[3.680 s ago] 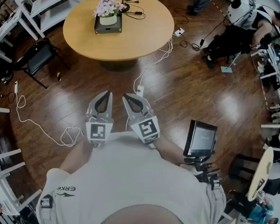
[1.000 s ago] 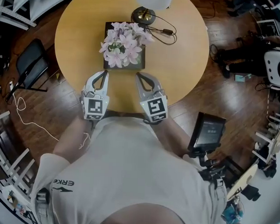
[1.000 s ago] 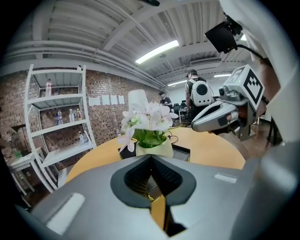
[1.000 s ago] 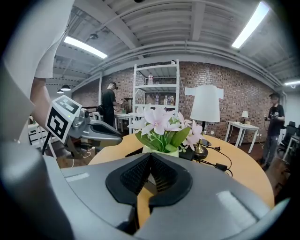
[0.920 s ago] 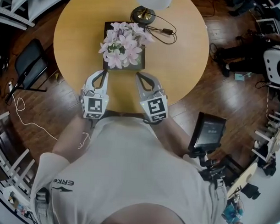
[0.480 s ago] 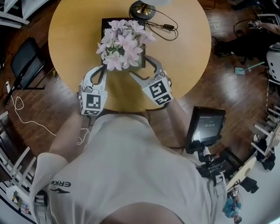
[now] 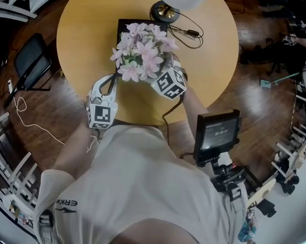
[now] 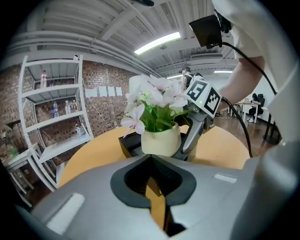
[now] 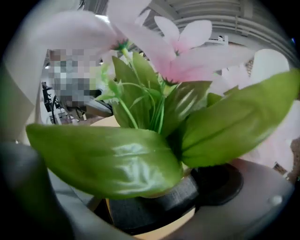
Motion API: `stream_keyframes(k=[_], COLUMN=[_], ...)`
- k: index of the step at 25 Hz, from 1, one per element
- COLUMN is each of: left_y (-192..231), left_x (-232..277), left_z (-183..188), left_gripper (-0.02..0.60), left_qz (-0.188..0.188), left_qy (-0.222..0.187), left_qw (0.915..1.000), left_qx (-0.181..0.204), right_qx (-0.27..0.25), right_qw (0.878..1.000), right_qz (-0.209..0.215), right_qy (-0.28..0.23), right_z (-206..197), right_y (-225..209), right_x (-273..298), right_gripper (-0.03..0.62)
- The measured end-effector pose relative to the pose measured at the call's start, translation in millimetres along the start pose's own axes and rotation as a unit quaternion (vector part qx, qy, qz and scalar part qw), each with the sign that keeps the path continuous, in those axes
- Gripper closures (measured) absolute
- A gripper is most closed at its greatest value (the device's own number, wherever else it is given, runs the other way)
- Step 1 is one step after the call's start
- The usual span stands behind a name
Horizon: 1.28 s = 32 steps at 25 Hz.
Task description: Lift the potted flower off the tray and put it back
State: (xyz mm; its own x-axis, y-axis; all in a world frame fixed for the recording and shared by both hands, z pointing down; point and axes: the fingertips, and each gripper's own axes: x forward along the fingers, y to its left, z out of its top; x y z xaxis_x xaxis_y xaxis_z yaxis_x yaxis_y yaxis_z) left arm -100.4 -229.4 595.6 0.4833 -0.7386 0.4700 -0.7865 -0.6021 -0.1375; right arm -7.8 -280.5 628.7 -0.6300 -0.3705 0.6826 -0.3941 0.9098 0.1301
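Tongs on the right point(image 7: 171, 69) have just been opening and now stand wide, flower point(image 7: 143, 48) leaves between the jaws, nothing gripped. Flower sits on its black tray point(image 7: 125, 25) on the desk point(image 7: 86, 36). Left tongs point(image 7: 111, 80) closed, empty, near the tray.

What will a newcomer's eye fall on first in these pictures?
The pink potted flower stands out first, on its black tray on the round yellow table. The right gripper reaches in under it; its jaws have just been opening, with leaves and pot between them. The left gripper hovers shut near the table's edge.
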Motion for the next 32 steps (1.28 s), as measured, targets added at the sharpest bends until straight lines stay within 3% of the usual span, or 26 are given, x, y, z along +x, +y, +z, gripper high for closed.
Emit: stream_keyframes(k=[16,32], left_y=[6,8], left_x=[-7,-23], left_z=[1,18], left_gripper=[0.580,0.580], left_qz=[0.019,0.014], left_qy=[0.002,-0.035], left_qw=[0.9998,0.9993], left_qx=[-0.008,0.004], right_qx=[-0.027,0.023], right_qw=[0.999,0.998], right_qz=[0.013,-0.043], right_qy=[0.025,-0.036], right_z=[5,41], right_y=[-6,0], right_x=[25,-17], right_gripper=[0.000,0.002])
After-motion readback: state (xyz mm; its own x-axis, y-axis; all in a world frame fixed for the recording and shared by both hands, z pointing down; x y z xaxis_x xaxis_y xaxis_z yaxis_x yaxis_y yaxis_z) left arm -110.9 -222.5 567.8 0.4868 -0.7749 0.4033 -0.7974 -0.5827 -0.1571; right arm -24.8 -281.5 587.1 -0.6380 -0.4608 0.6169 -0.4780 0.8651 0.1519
